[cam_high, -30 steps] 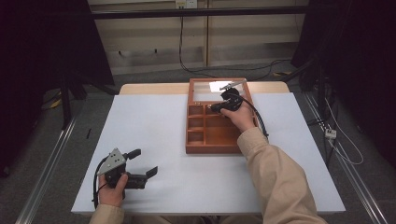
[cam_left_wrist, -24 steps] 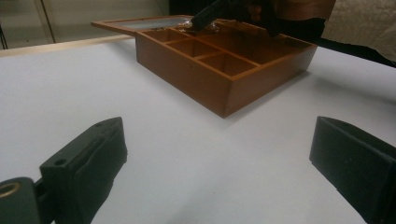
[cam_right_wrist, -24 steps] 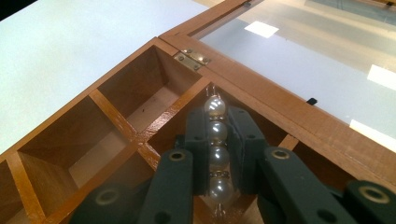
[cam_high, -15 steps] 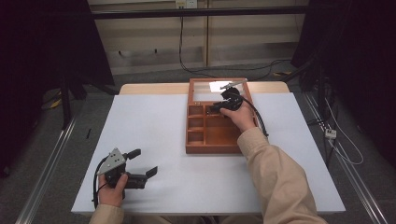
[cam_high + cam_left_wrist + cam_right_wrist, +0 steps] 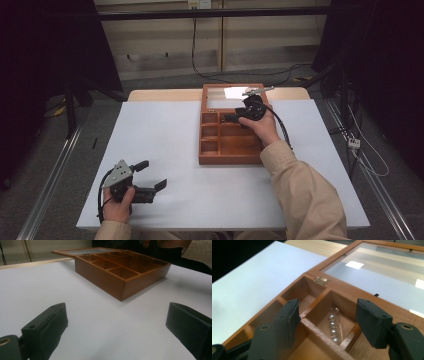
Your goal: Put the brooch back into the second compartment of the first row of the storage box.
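Hovering over the brown wooden compartment box (image 5: 231, 142) with its glass lid laid back, right tongs (image 5: 328, 318) are held open and empty, seemingly to reach in | string of clear glassy beads (image 5: 334, 326) lies in the compartment below, between the jaws | left tongs (image 5: 150, 181) rested open, empty, on the white worktop (image 5: 165, 135), well apart.

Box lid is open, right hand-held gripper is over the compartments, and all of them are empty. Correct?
Not quite. The right gripper view shows a string of small shiny beads in one compartment of the box, between the open right hand-held gripper jaws. The lid is open, as you say.
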`<state>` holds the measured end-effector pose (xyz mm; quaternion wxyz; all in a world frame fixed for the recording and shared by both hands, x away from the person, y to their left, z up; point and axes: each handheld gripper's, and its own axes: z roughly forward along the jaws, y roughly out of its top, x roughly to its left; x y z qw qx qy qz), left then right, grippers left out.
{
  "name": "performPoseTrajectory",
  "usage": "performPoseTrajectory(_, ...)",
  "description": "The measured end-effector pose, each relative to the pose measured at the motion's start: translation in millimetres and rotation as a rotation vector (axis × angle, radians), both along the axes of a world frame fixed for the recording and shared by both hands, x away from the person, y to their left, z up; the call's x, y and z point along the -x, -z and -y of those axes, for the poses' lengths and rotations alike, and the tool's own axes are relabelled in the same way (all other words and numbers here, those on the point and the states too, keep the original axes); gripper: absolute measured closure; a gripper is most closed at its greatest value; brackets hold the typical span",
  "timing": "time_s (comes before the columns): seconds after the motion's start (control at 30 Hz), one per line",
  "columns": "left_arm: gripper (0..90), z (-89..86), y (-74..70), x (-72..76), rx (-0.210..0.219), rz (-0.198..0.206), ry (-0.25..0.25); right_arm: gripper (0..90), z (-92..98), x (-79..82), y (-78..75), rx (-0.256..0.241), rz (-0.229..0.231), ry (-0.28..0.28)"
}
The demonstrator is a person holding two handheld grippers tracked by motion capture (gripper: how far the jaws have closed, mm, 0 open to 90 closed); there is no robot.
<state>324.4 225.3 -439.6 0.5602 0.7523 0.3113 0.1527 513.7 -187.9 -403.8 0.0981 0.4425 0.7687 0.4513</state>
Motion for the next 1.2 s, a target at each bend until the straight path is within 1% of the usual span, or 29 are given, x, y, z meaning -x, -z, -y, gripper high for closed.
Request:
performPoseTrajectory(0.07,3.7,0.8,0.0,-0.3,-0.006,-0.001,0.002,34.6,1.9,7.9,-2.6,-0.015,0.006,-0.019)
performPoseTrajectory(0.1,3.7,0.8,0.0,-0.3,-0.006,-0.001,0.002,34.6,1.9,7.9,-2.6,-0.015,0.006,-0.019)
performPoseTrajectory(0.13,3.7,1.7,0.3,-0.8,-0.009,0.000,0.004,34.6,4.4,15.5,-4.3,-0.017,0.012,-0.037)
performPoseTrajectory(0.17,3.8,2.1,0.4,-0.9,-0.011,0.000,0.006,34.4,5.4,18.3,-4.8,-0.020,0.009,-0.047)
performPoseTrajectory(0.27,3.7,2.5,0.4,-1.3,-0.007,-0.002,0.005,32.6,8.6,30.9,-7.9,-0.006,0.030,-0.068)
performPoseTrajectory(0.33,3.7,2.5,0.4,-1.5,-0.006,-0.002,0.004,30.7,10.5,39.0,-9.1,-0.011,0.030,-0.082)
performPoseTrajectory(0.53,3.7,2.9,0.1,-1.6,-0.001,-0.001,0.000,29.1,16.5,60.7,-9.3,-0.013,0.046,-0.097)
performPoseTrajectory(0.63,3.7,3.2,0.1,-1.7,-0.004,-0.001,0.002,28.0,20.5,69.9,-8.3,-0.008,0.041,-0.104)
performPoseTrajectory(0.67,3.7,3.2,0.1,-1.8,-0.001,0.001,-0.001,28.0,22.1,73.2,-7.7,-0.012,0.047,-0.103)
performPoseTrajectory(0.7,3.8,3.2,0.1,-1.8,-0.001,0.001,-0.001,28.0,22.1,73.2,-7.7,-0.012,0.047,-0.103)
performPoseTrajectory(0.73,3.7,3.1,0.0,-1.9,0.000,0.002,0.000,27.8,25.1,80.1,-6.8,-0.022,0.044,-0.107)
performPoseTrajectory(0.8,3.8,2.8,-0.1,-2.0,0.000,0.003,-0.003,27.4,27.1,85.1,-6.4,-0.020,0.049,-0.112)
performPoseTrajectory(0.87,3.8,2.7,-0.2,-2.1,0.001,0.003,-0.003,27.3,29.7,92.3,-6.3,-0.029,0.054,-0.120)
performPoseTrajectory(0.97,3.7,3.2,0.1,-2.3,0.002,0.000,-0.005,26.9,32.6,100.6,-6.0,-0.034,0.058,-0.125)
performPoseTrajectory(1.0,3.7,3.3,0.2,-2.5,0.000,0.000,-0.005,26.9,32.6,100.6,-6.0,-0.034,0.058,-0.125)
performPoseTrajectory(1.03,3.7,3.6,0.2,-2.7,-0.003,0.001,-0.002,26.9,34.7,106.8,-5.4,-0.033,0.060,-0.131)
performPoseTrajectory(1.13,3.7,4.5,0.4,-2.8,-0.003,0.000,0.001,26.3,37.3,113.6,-4.5,-0.023,0.067,-0.136)
performPoseTrajectory(1.2,3.7,4.9,0.4,-2.8,-0.004,0.001,0.000,26.2,39.3,117.9,-3.3,-0.030,0.067,-0.138)
